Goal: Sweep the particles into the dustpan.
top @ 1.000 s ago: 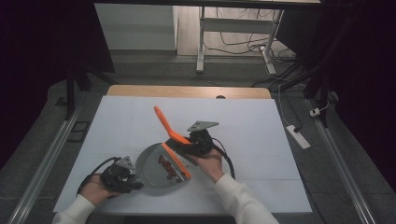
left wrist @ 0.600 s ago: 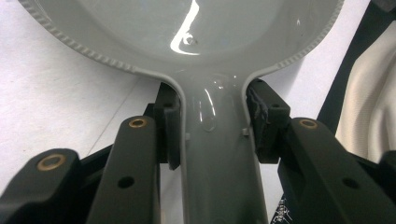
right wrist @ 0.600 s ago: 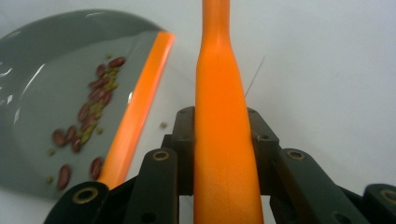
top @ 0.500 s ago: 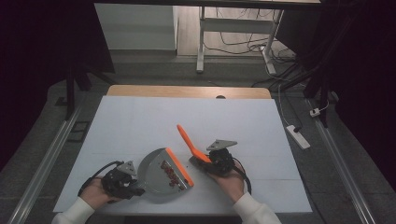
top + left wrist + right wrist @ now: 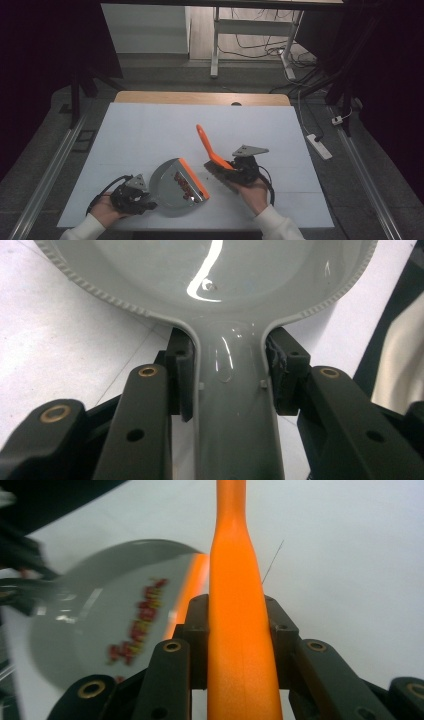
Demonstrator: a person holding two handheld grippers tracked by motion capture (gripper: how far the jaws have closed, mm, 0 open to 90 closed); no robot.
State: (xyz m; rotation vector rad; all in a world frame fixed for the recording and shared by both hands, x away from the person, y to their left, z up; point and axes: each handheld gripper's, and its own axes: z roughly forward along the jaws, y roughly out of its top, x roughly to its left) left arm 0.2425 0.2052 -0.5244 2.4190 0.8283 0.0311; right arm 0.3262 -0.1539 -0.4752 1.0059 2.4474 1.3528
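A grey dustpan (image 5: pixel 172 187) with an orange lip lies at the front of the white table, with small red bits (image 5: pixel 183 184) in it. My left gripper (image 5: pixel 134 195) is shut on its grey handle (image 5: pixel 230 400), one jaw on each side of the neck. Just right of the pan, my right gripper (image 5: pixel 243 169) is shut on a brush's orange handle (image 5: pixel 205 142), which slants up and away. The brush's dark bristles (image 5: pixel 220 176) rest low by the table. In the right gripper view the handle (image 5: pixel 236 605) runs between the jaws, with the pan (image 5: pixel 90 615) and red bits (image 5: pixel 142 615) to its left.
The white table top (image 5: pixel 150 130) stretches wide behind both hands, with a wooden strip (image 5: pixel 200 97) at its far edge. On the floor to the right lies a white power strip (image 5: pixel 317 145). A metal stand (image 5: pixel 215 45) and cables lie beyond the table.
My right gripper has carried the brush rightward, from over the dustpan to beside its orange lip. The left gripper and pan have shifted slightly right.
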